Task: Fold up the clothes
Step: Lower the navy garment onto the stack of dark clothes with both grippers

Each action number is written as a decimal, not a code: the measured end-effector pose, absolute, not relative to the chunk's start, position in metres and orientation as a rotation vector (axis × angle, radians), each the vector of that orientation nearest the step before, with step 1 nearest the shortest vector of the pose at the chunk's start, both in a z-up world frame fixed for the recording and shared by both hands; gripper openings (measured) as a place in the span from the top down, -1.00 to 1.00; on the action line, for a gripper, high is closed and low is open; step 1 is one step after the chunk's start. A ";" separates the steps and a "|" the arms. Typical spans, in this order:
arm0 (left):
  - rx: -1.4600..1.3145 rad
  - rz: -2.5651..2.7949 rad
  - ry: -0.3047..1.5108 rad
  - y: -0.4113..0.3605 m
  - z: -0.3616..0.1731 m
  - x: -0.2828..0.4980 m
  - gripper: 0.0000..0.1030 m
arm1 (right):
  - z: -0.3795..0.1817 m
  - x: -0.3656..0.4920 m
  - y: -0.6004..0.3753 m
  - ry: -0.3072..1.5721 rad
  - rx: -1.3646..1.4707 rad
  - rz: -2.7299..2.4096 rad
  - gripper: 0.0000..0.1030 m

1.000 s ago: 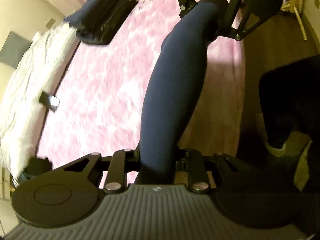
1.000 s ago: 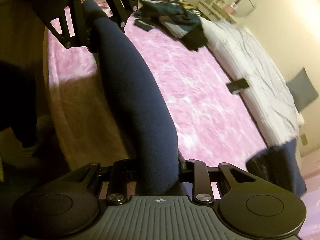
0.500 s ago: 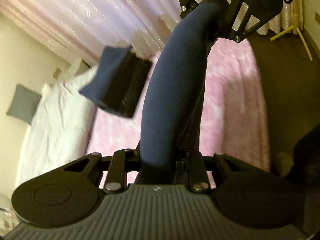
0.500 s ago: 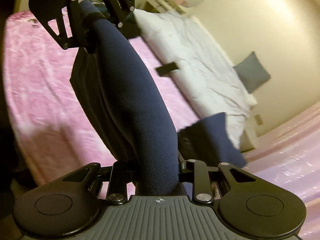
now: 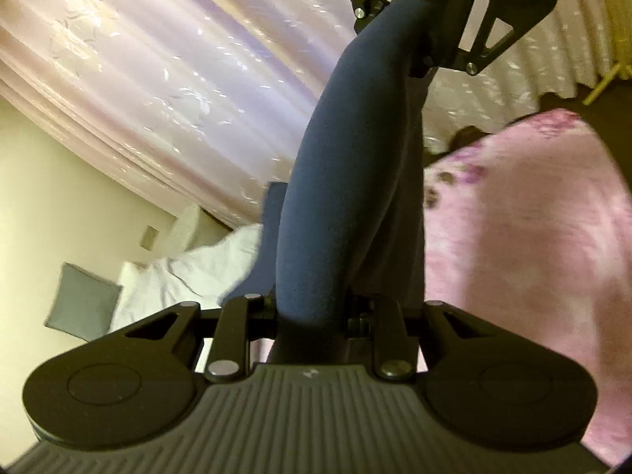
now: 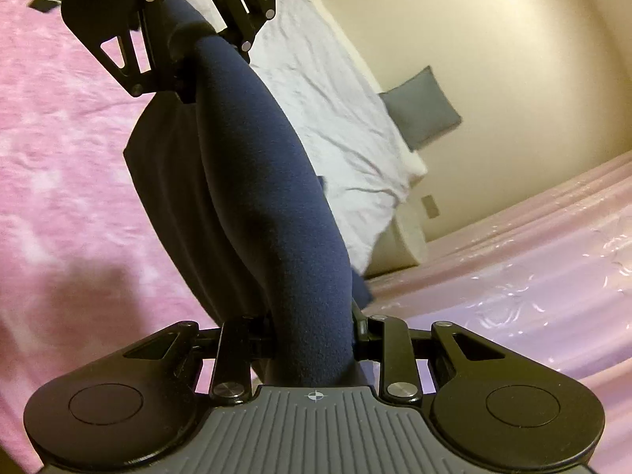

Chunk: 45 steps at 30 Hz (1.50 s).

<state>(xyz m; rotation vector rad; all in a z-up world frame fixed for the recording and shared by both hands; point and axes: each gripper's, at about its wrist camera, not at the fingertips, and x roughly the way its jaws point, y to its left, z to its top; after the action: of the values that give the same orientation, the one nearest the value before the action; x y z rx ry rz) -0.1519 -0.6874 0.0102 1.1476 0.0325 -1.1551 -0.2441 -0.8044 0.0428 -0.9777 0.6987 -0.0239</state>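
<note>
**Navy garment held taut between two tongs above the bed**

The left tongs (image 5: 312, 316) pinch one end of a navy garment (image 5: 347, 181); the cloth fills the narrow gap between the jaws and runs away from the camera as a thick rolled band. At its far end, near the top of the left wrist view, the right tongs (image 5: 418, 39) pinch the other end. The right wrist view shows the same from the opposite side: the right tongs (image 6: 312, 351) clamp the garment (image 6: 256, 166) close to the camera, and the left tongs (image 6: 185, 39) grip it at the top of the picture. So the garment hangs stretched between both tongs, clear of the bed, with a darker fold of it drooping below the rolled edge.

Beneath and beside it lies a pink blanket (image 6: 59, 150) covering the bed. Further back is a rumpled white sheet (image 6: 335, 118), with a grey pillow (image 6: 422, 110) propped at the cream wall (image 6: 493, 31). Pale pink curtains (image 5: 177, 79) with a flower pattern fill the space behind the garment in the left wrist view. Both pictures are somewhat blurred.
</note>
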 end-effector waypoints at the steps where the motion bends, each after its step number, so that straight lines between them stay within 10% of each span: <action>1: 1.147 -1.139 0.022 -0.701 0.011 -0.140 0.56 | 0.044 -0.234 -0.817 0.686 -0.981 -0.026 0.46; 16: 1.243 -0.793 -0.075 -0.903 -0.018 0.056 0.53 | 0.012 -0.025 -1.009 0.410 -1.010 0.018 0.46; 25: 1.322 -0.839 0.201 -0.926 -0.209 0.072 0.47 | -0.148 -0.012 -1.026 0.598 -0.993 0.155 0.39; 32: 1.281 -0.796 0.151 -0.899 -0.199 0.072 0.32 | -0.153 -0.048 -1.026 0.526 -1.038 0.133 0.30; 45: 1.332 -0.828 0.151 -0.893 -0.208 0.052 0.64 | -0.181 -0.049 -1.044 0.546 -1.094 0.104 0.20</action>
<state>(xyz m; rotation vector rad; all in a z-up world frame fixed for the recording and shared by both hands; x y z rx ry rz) 0.0517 -0.8927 -0.2077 1.3319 0.1513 -0.8276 -0.0491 -1.0436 -0.1813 -1.0938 0.5458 0.1042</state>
